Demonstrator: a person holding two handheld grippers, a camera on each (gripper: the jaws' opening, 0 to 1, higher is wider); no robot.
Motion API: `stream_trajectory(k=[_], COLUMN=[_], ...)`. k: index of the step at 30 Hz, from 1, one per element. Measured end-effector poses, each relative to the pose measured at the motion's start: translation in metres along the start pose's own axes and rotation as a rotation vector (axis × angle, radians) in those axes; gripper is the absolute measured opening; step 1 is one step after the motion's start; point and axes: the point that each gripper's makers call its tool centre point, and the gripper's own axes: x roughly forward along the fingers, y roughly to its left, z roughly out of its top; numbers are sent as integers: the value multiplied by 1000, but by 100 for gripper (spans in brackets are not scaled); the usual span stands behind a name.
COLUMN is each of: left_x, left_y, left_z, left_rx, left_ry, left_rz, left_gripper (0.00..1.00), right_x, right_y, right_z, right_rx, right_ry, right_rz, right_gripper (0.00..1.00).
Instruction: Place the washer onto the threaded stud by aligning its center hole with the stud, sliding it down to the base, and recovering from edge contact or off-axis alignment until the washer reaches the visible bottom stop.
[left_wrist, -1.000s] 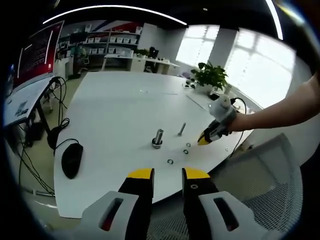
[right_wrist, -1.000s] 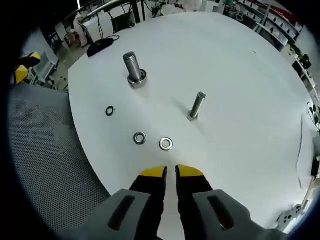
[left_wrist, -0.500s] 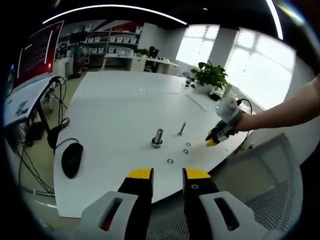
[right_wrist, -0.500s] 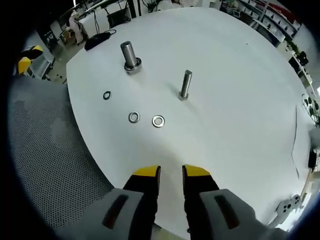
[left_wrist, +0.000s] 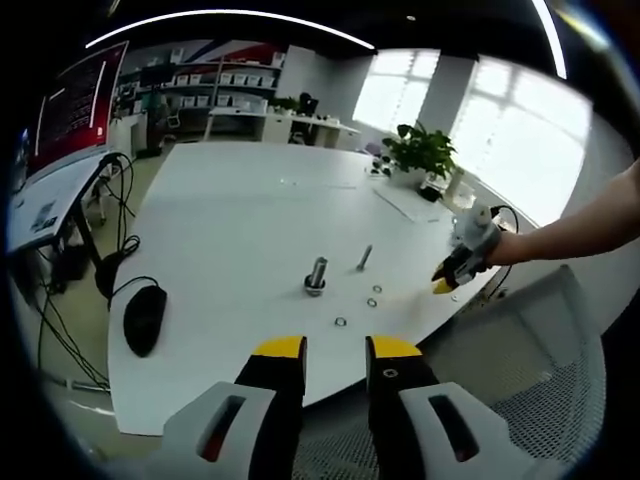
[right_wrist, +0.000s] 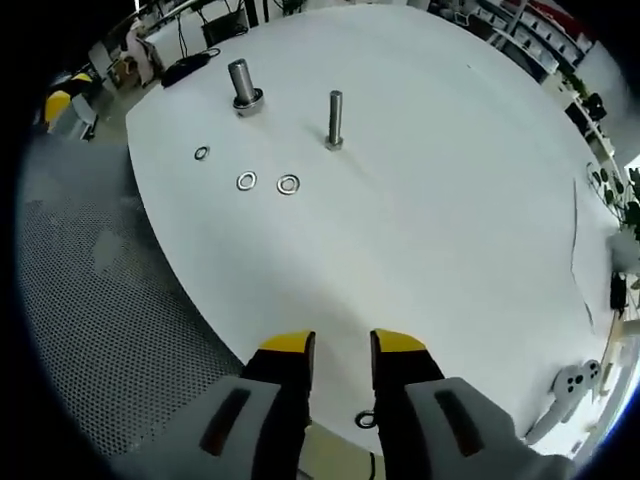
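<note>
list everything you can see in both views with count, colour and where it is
table: one, white, rounded edge, under all the parts
thick stud: one, grey metal, upright on a wider base, far left on the table in the right gripper view
thin stud: one, grey metal, upright, beside the thick one
washers: three, silver, flat on the table in a loose row near the studs
mouse: one, black, near the table edge in the left gripper view
potted plant: one, green, far side of the table
left gripper: one, yellow-tipped fingers apart, empty, off the table edge
right gripper: one, yellow-tipped fingers apart, empty, over the table edge
</note>
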Motion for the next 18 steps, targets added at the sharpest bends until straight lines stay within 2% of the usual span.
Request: stream_trajectory(k=[5, 11, 15, 17, 18], left_x=[0, 2, 1, 1, 1], left_y=[0, -3, -2, -1, -1], left_z=[1, -3, -2, -2, -2], left_rx=[-8, 11, 4, 3, 5], left_ry=[-8, 21, 17, 14, 14], left_rz=[1, -16, -10, -7, -7], left_gripper=[21, 21, 21, 21, 21], right_x=[-3, -7, -8, -8, -9], right_y=[-8, -14, -13, -13, -15], right_z=[-22, -31, -44, -48, -55], right_rx=[47, 87, 35, -38, -64], right_ry=[27, 20, 50, 52, 85], right_rz=[-2, -10, -12, -11, -21], right_gripper=[26, 26, 26, 26, 26])
